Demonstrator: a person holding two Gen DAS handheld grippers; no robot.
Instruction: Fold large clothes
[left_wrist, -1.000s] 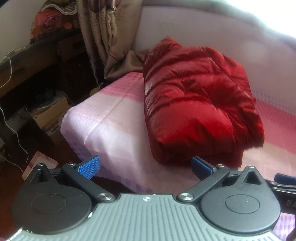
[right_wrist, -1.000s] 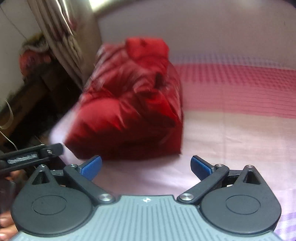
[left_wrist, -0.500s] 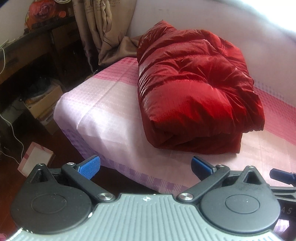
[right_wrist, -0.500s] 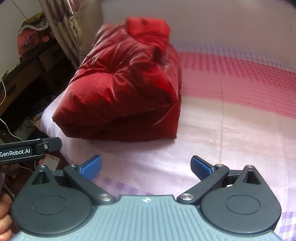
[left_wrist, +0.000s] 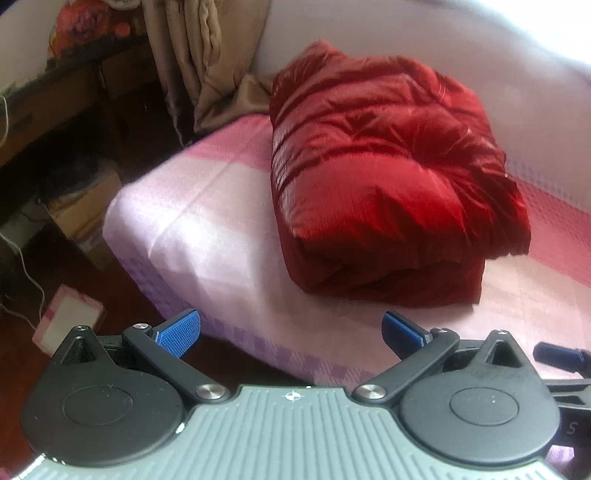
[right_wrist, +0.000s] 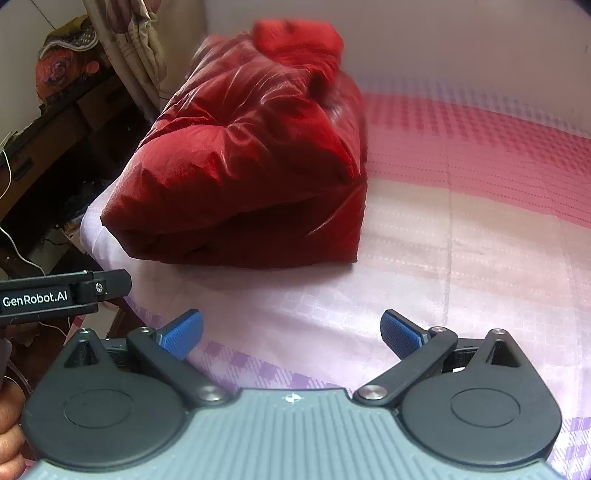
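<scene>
A bed with a pink-and-white checked sheet (left_wrist: 207, 221) fills the room. The left gripper (left_wrist: 291, 328) and right gripper (right_wrist: 291, 330) both gape, holding nothing. The glossy red padded jacket (left_wrist: 384, 177), folded into 1 bundle, lies ahead of both, long axis running away; since 1 second ago both have backed off.

"GenRobot.AI" stands in white on the black left gripper (right_wrist: 64, 295) (seen left of the red jacket (right_wrist: 251, 155)); nothing else reads clearly.
</scene>
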